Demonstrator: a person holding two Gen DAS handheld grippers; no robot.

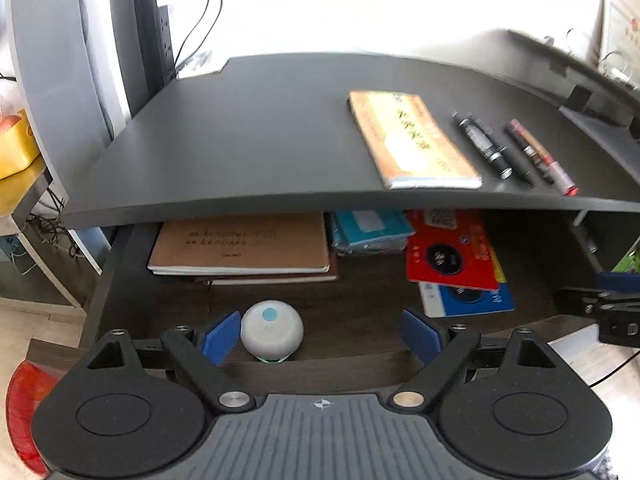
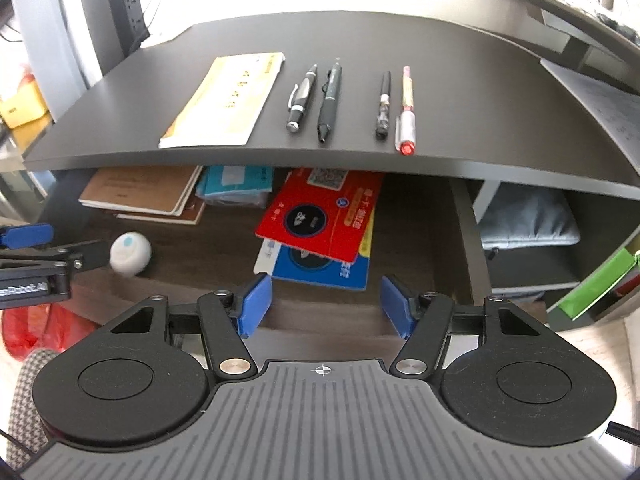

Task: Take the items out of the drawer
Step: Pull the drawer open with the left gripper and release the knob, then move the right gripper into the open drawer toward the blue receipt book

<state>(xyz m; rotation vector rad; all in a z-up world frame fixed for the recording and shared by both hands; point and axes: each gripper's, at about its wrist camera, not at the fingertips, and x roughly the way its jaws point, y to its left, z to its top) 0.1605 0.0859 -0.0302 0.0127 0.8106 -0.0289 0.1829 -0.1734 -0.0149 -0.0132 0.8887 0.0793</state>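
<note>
Two hand-held grippers, left (image 1: 316, 338) and right (image 2: 326, 306), spread apart, empty | desk top (image 2: 400, 40) overhangs drawer (image 2: 224, 248) | four pens (image 2: 334, 100) above.

Desktop (image 2: 360, 40) overhanging perhaps half the drawer (image 2: 224, 248)

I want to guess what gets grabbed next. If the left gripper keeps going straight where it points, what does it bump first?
Probably the drawer floor. The open left gripper has the white round gadget just inside its left finger, so it might brush that; depth is unclear.
</note>
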